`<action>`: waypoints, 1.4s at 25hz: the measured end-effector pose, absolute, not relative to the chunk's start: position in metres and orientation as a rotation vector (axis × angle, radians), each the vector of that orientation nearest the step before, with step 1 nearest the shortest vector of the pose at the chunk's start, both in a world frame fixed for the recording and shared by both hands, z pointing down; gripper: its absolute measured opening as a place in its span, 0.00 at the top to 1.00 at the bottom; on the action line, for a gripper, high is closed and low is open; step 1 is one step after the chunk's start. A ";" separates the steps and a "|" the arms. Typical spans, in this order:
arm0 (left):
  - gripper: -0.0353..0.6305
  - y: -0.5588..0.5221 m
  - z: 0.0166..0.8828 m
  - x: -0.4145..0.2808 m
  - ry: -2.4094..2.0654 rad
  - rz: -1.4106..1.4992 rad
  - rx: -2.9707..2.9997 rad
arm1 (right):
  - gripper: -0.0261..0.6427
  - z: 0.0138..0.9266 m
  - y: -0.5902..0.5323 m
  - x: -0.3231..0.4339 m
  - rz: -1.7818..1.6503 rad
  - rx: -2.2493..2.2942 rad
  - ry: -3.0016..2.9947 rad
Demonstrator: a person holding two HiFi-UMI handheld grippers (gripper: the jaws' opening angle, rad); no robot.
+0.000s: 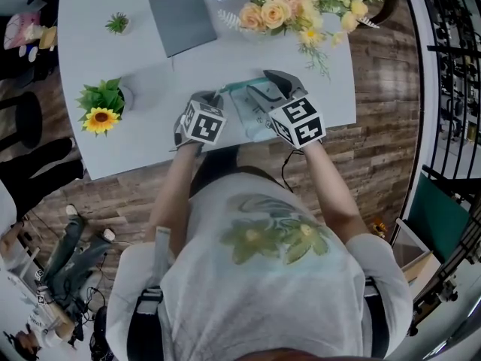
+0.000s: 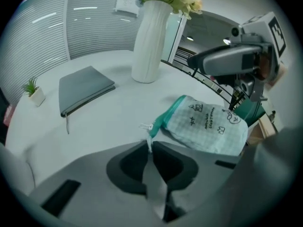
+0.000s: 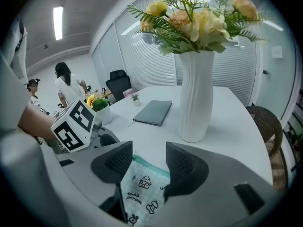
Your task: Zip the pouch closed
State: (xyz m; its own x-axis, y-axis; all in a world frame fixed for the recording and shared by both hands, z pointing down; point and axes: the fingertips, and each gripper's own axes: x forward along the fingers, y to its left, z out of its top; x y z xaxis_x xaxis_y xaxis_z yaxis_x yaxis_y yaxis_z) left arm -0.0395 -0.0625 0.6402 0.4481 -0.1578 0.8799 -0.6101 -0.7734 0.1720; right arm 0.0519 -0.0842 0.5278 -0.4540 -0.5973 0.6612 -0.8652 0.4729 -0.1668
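The pale green checked pouch (image 1: 249, 116) with small drawings and a teal zipper edge lies flat on the white table (image 1: 113, 59) between my two grippers. In the left gripper view the pouch (image 2: 208, 124) lies ahead to the right, and its white zipper pull (image 2: 147, 129) runs into my left gripper (image 2: 150, 148), whose jaws are pinched on it. My left gripper (image 1: 212, 98) sits at the pouch's left end. My right gripper (image 3: 149, 161) stands open over the pouch (image 3: 142, 190), one pad on each side, not pressing. It shows from above (image 1: 269, 87) at the pouch's right end.
A white vase (image 2: 150, 37) of yellow and peach flowers (image 1: 297, 6) stands behind the pouch. A grey notebook (image 1: 183, 17), a potted sunflower (image 1: 101, 110) and a tiny plant (image 1: 117, 23) sit to the left. The table's near edge runs just below my grippers. People stand far off (image 3: 66, 86).
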 end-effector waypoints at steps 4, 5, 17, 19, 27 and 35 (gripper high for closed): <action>0.91 -0.060 0.642 -0.038 -0.634 1.313 2.245 | 0.61 0.527 -0.088 0.046 0.652 1.164 -2.193; 0.91 -0.060 0.642 -0.039 -0.628 1.311 2.245 | 0.61 0.527 -0.090 0.045 0.643 1.153 -2.191; 0.91 -0.070 0.632 -0.038 -0.557 1.386 2.358 | 0.62 0.548 -0.107 0.028 0.342 0.860 -2.152; 0.91 -0.070 0.634 -0.037 -0.534 1.408 2.368 | 0.62 0.556 -0.109 0.025 0.284 0.787 -2.136; 0.91 -0.077 0.632 -0.030 -0.476 1.440 2.430 | 0.62 0.583 -0.121 0.010 0.012 0.498 -2.057; 0.91 -0.081 0.638 -0.029 -0.417 1.450 2.459 | 0.65 0.617 -0.117 -0.005 -0.268 0.205 -1.951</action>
State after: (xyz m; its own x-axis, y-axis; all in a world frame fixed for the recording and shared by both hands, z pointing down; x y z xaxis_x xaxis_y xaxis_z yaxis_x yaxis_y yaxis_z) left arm -0.0292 -0.0813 0.6382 0.4620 -0.1143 0.8795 -0.3700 -0.9261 0.0740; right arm -0.0052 -0.1170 0.6165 -0.3833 -0.2669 0.8842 -0.0186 0.9594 0.2816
